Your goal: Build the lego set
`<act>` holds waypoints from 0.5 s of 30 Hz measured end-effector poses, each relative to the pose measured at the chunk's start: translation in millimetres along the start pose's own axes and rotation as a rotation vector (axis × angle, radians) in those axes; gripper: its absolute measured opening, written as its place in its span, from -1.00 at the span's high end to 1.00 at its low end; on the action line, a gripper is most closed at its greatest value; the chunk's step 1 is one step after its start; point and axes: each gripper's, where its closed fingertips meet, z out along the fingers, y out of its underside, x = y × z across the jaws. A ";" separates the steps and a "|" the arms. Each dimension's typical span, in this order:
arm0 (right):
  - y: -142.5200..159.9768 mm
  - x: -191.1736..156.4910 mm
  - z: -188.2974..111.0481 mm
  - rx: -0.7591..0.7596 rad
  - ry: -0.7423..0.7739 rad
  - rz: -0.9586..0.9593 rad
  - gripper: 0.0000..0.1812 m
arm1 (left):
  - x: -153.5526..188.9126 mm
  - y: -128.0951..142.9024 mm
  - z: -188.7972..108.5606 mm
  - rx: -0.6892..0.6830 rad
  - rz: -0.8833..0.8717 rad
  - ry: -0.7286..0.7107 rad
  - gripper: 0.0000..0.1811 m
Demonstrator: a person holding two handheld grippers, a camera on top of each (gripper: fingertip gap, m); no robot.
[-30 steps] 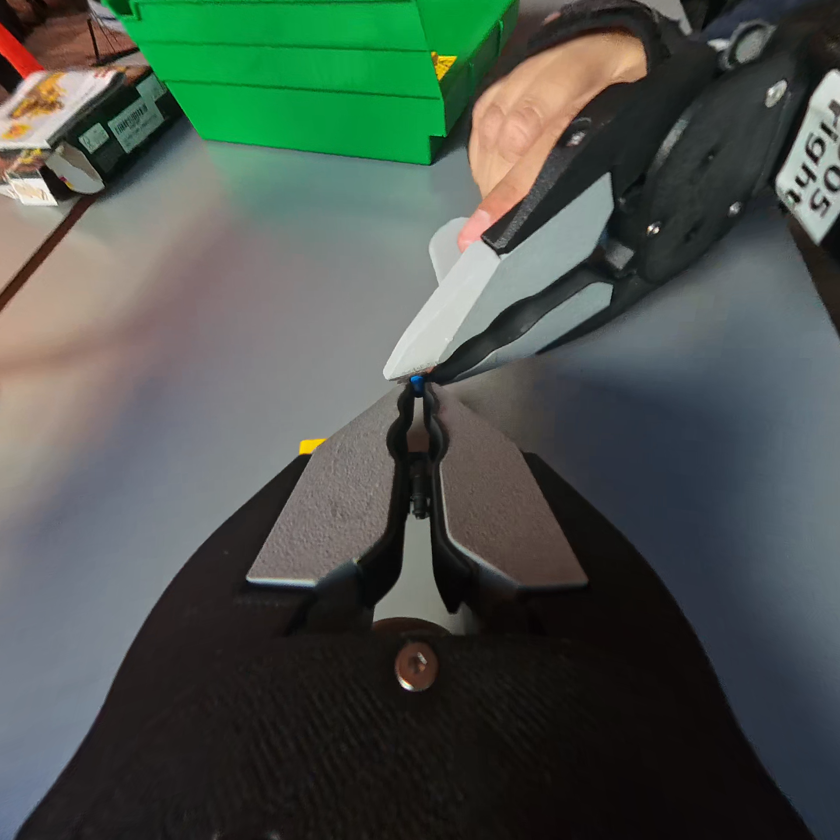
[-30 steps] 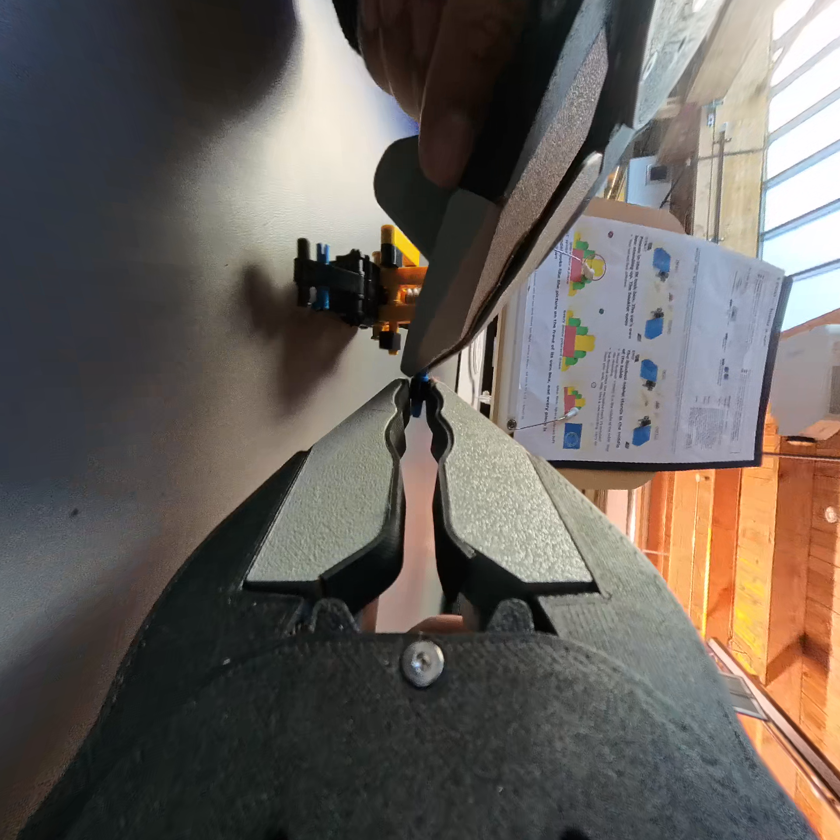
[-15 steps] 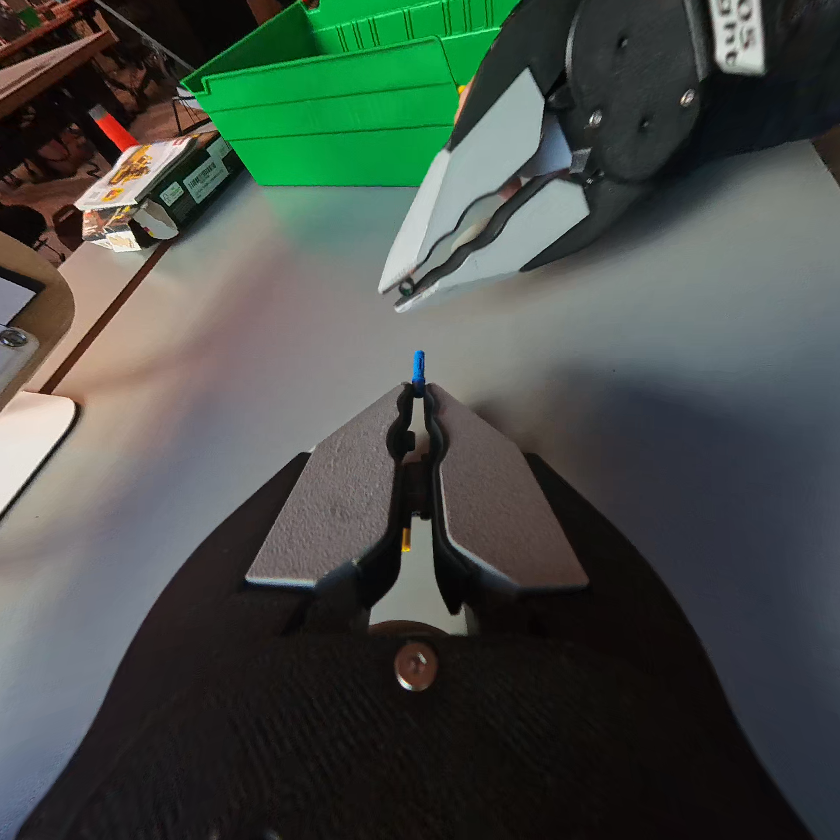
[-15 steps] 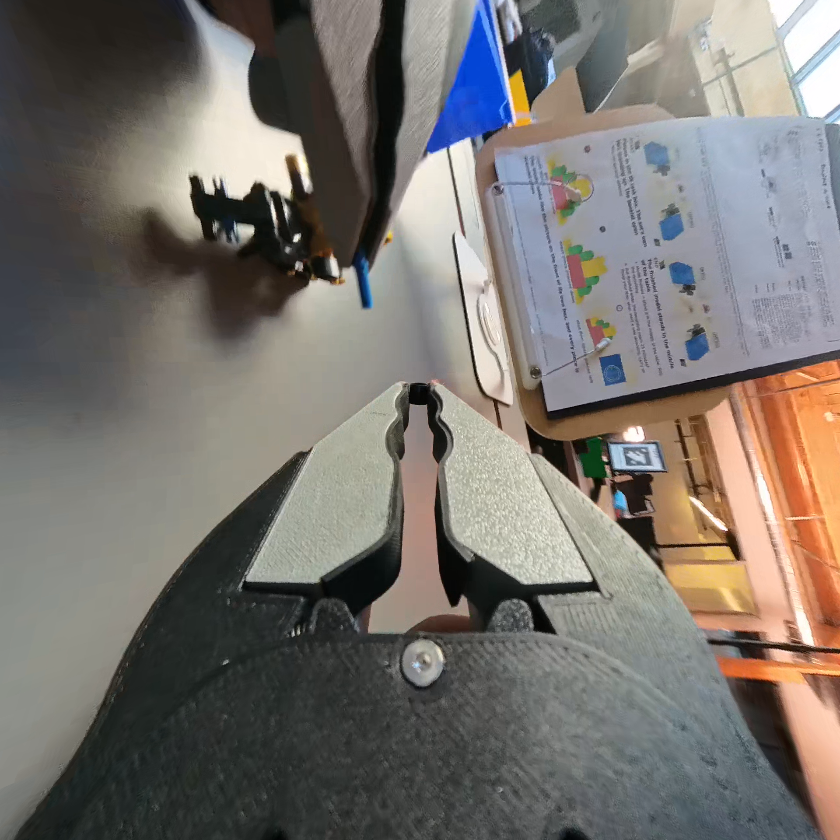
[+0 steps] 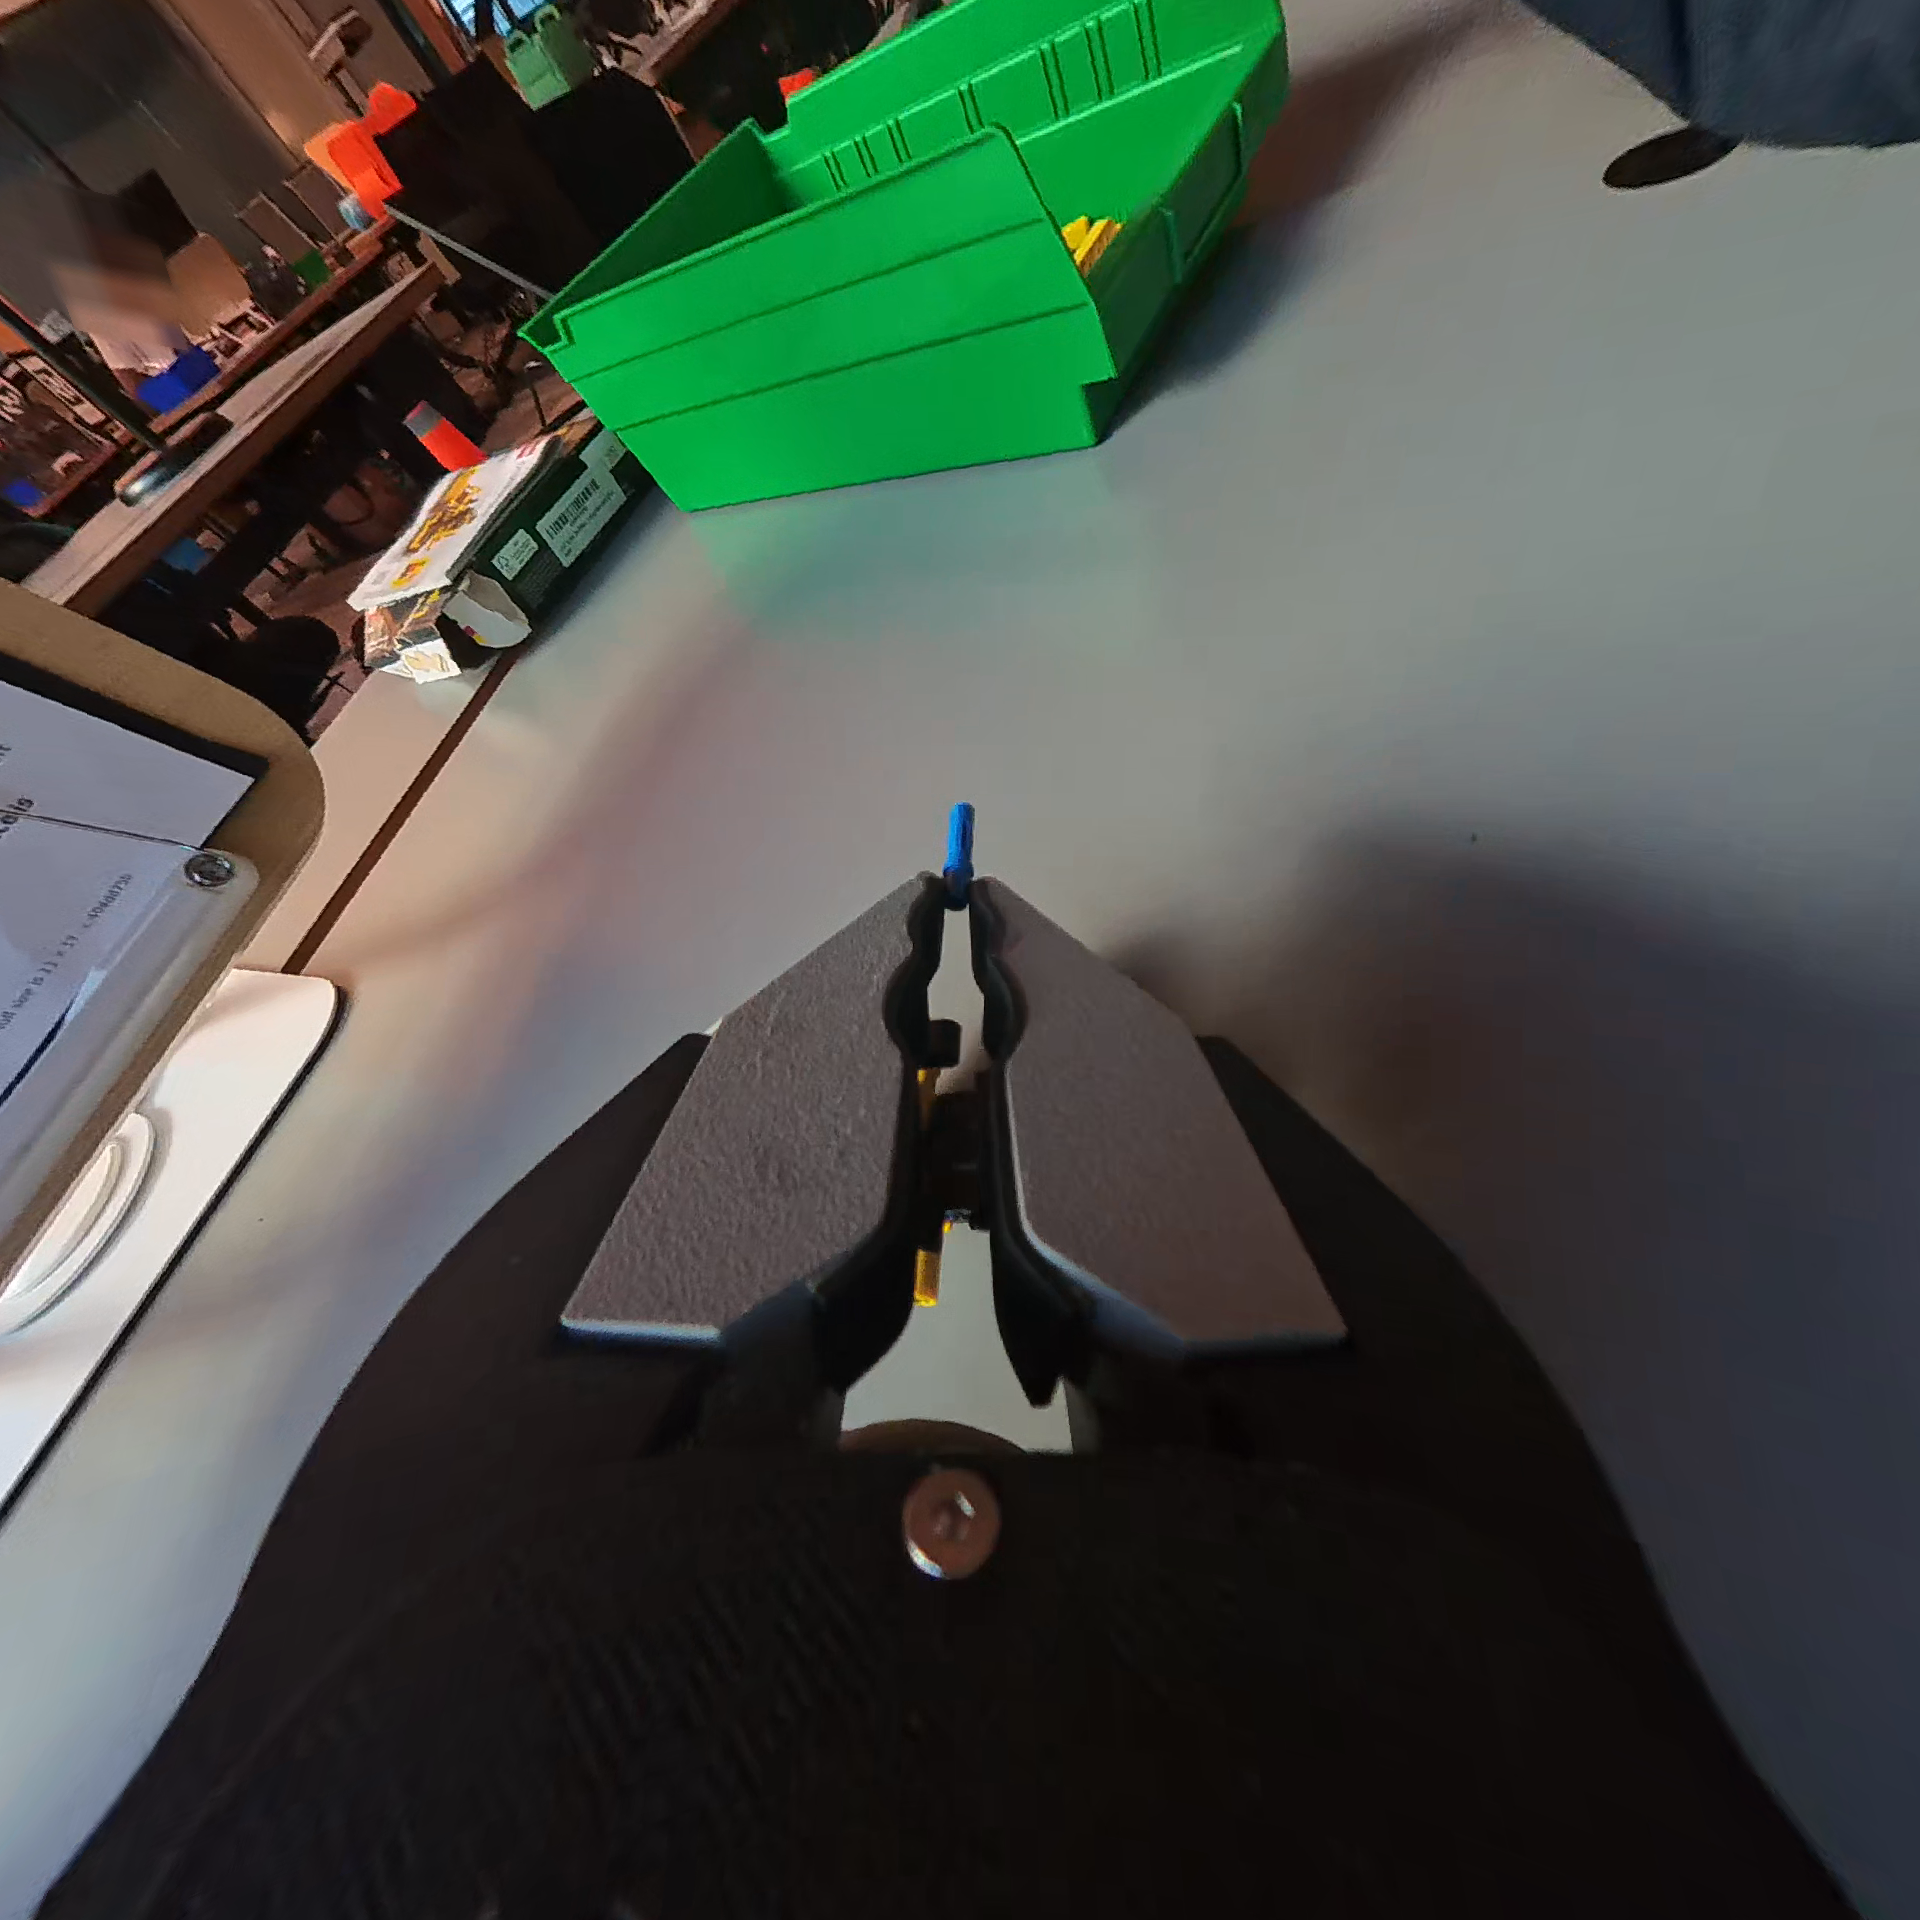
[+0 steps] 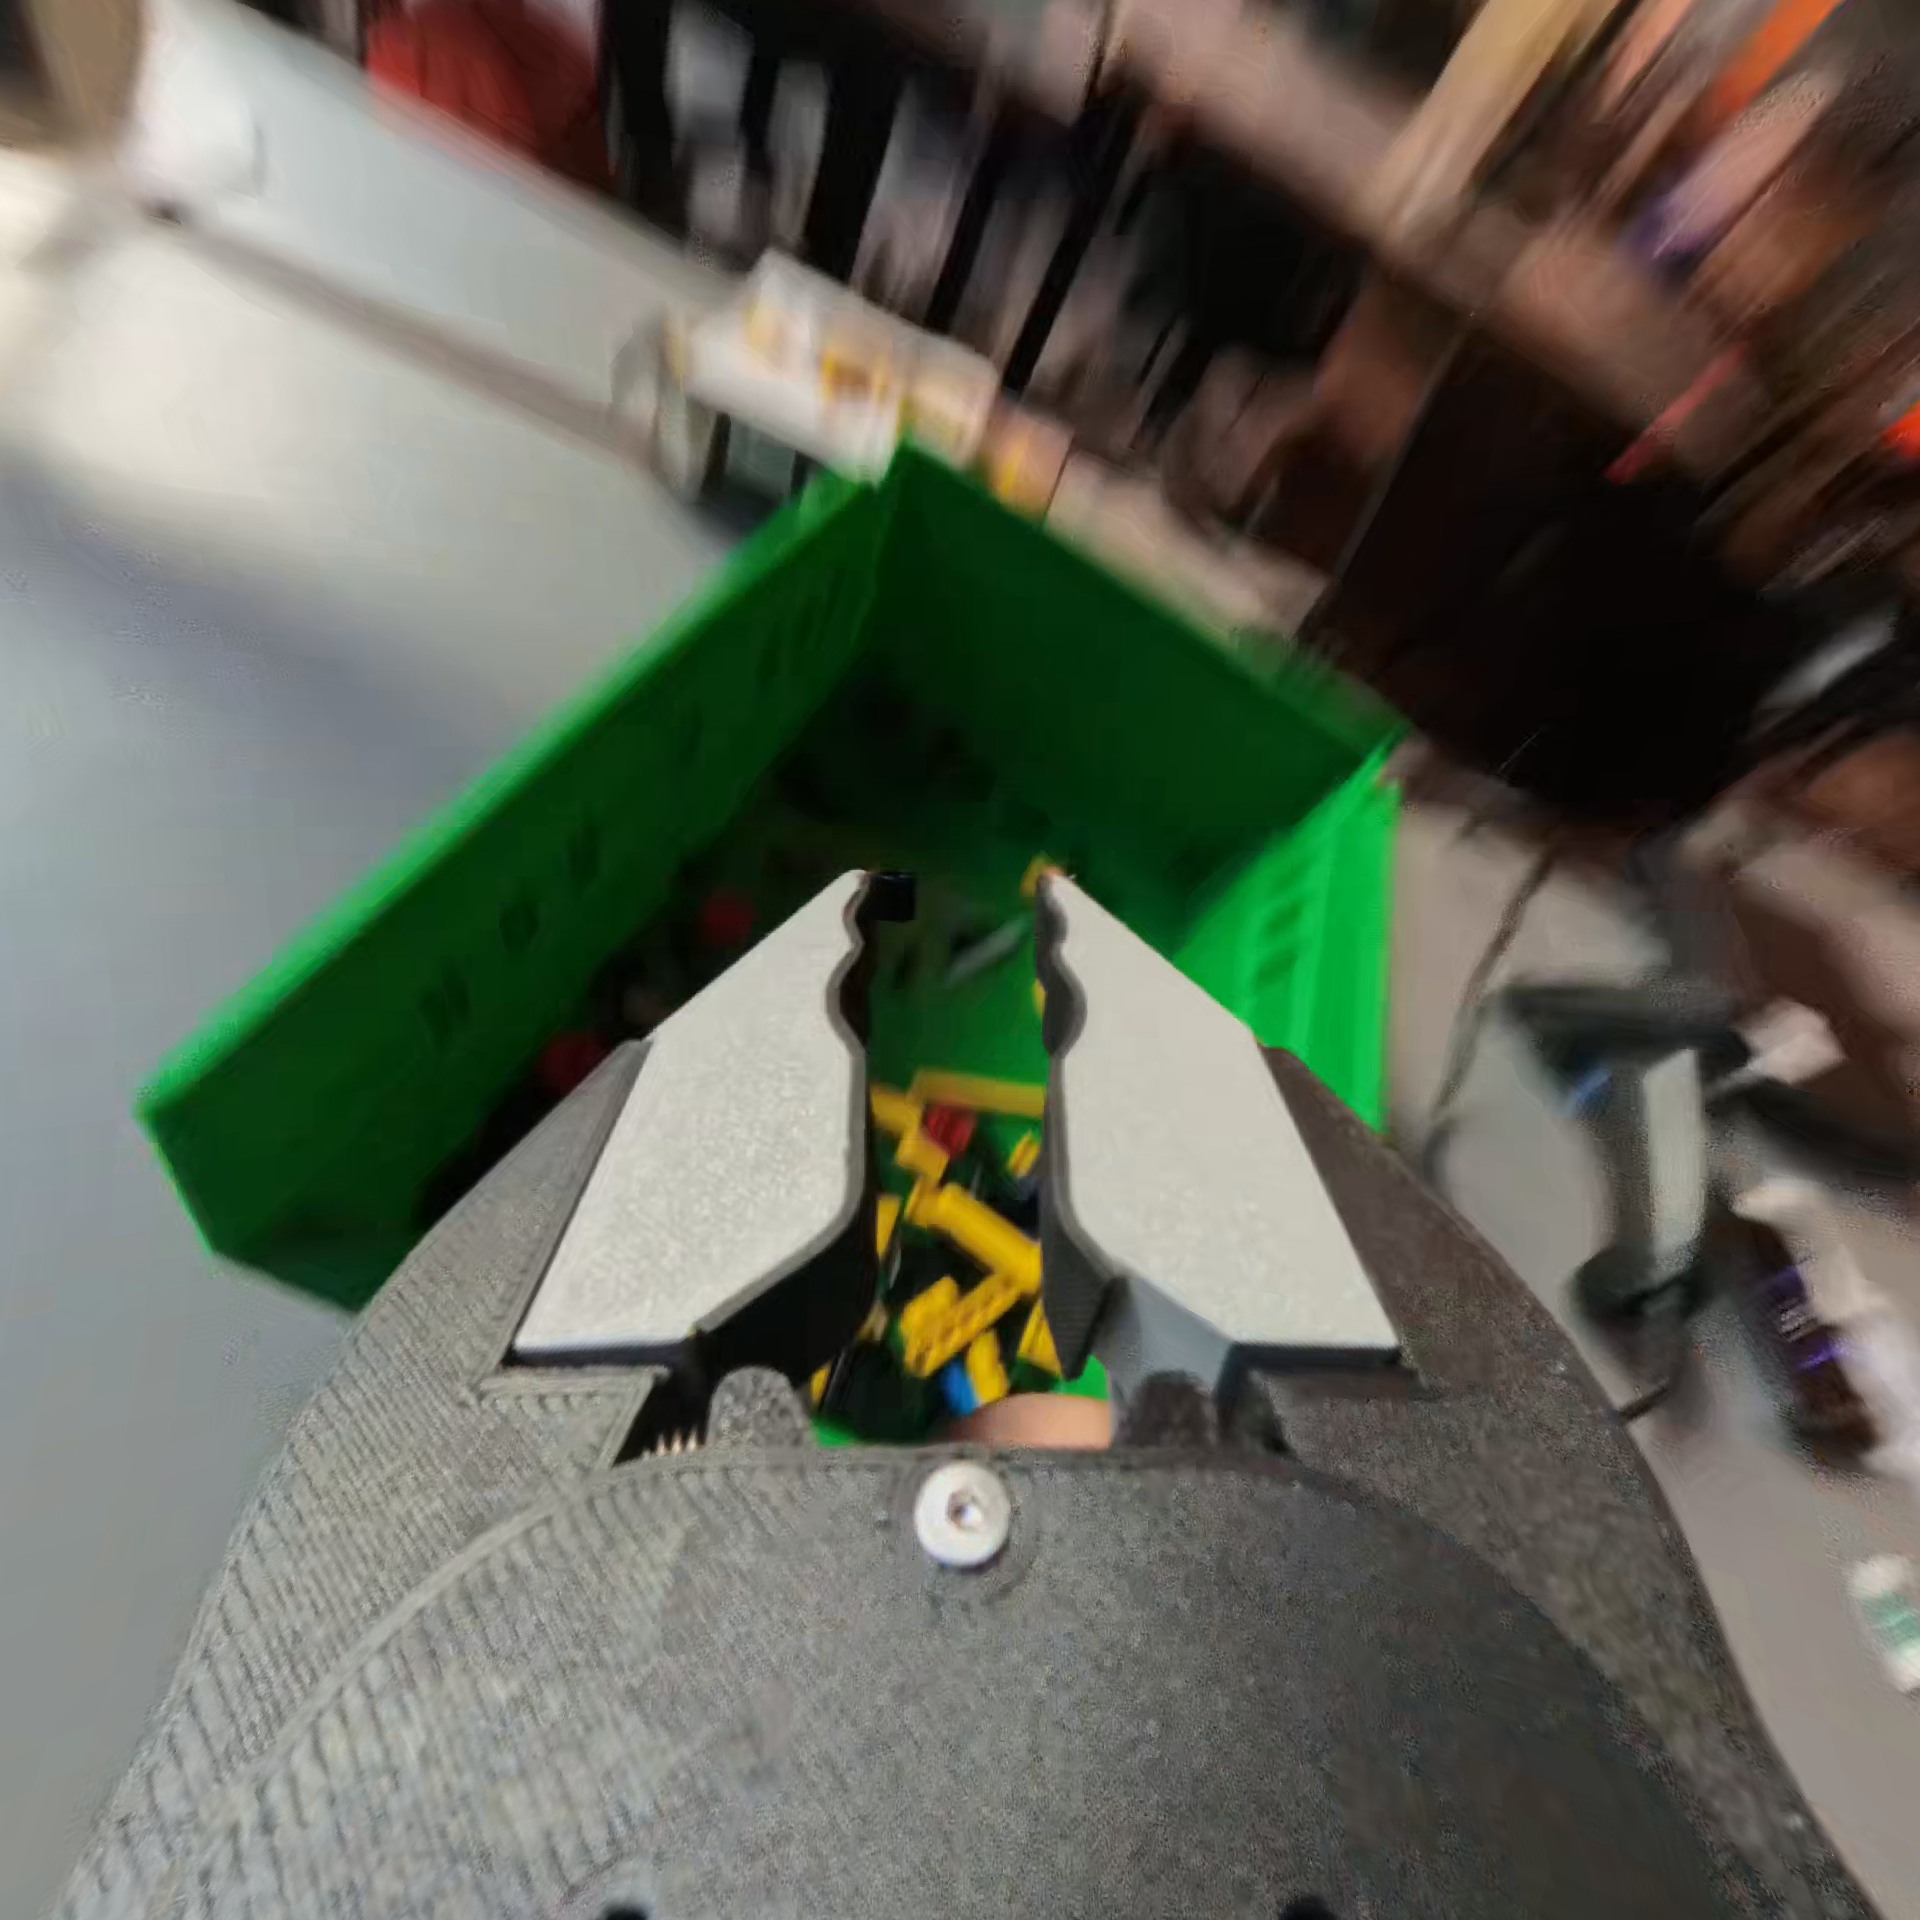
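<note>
My left gripper [image 5: 958, 885] is shut on a small blue pin [image 5: 958, 844], which sticks out past the fingertips above the grey table [image 5: 1351, 675]. Through the gap between its fingers I see part of a black and yellow lego assembly [image 5: 940, 1153] lying below. My right gripper [image 6: 956, 896] is open above the green bin [image 6: 540, 997], which holds several loose yellow, red and blue lego pieces [image 6: 966, 1226]. A small black piece [image 6: 894, 900] sits at the right gripper's left fingertip; blur hides whether it touches. The right gripper does not show in the left wrist view.
The green bin [image 5: 862, 343] stands at the far side of the table. A lego box [image 5: 509, 520] lies at the table's left edge. An instruction sheet on a wooden stand [image 5: 125, 821] with a white base [image 5: 177, 1112] is at the left. A dark sleeve [image 5: 1745, 73] is at top right.
The right gripper left the blue pin, swung away from the left gripper to above the green bin and opened. The left gripper stays shut on the blue pin.
</note>
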 end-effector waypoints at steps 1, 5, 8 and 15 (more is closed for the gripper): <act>29.7 -0.9 11.5 -0.149 -0.087 0.072 0.70 | -1.3 -0.8 -0.4 0.007 -0.015 0.001 0.99; 8.5 19.5 3.4 0.055 -0.173 0.343 0.32 | -7.3 -2.0 -2.2 0.026 -0.076 0.006 0.99; 36.4 15.9 9.6 -0.095 -0.201 0.340 0.32 | -11.5 -3.5 -3.4 0.048 -0.127 0.018 0.99; 61.3 -107.0 -17.3 -0.332 -0.810 0.182 0.64 | -16.7 -2.7 -4.0 0.056 -0.183 0.026 0.99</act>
